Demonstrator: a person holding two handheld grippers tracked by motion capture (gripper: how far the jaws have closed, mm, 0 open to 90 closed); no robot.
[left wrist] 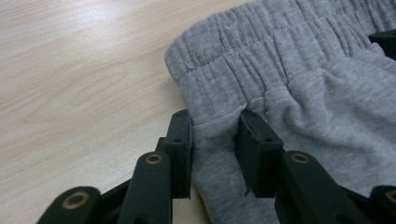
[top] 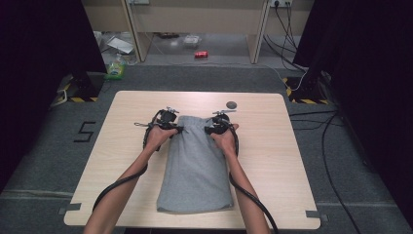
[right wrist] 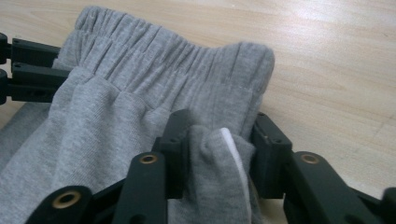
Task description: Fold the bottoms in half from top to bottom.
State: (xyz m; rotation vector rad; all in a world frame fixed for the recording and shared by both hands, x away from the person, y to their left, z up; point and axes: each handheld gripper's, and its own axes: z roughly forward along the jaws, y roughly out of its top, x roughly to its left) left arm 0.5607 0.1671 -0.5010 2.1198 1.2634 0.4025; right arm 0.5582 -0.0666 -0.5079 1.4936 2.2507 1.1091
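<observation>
Your right gripper (right wrist: 217, 154) pinches a fold of the grey folded jersey trousers (top: 197, 161) just below the waistband; your left gripper (left wrist: 214, 140) clamps the opposite edge. They lie mid-table on the light wooden table (top: 122, 146).

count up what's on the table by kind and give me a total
Grey shorts: 1
Small dark disc: 1
Grippers: 2, left gripper and right gripper, each closed on the shorts by the waistband
Total: 4
</observation>
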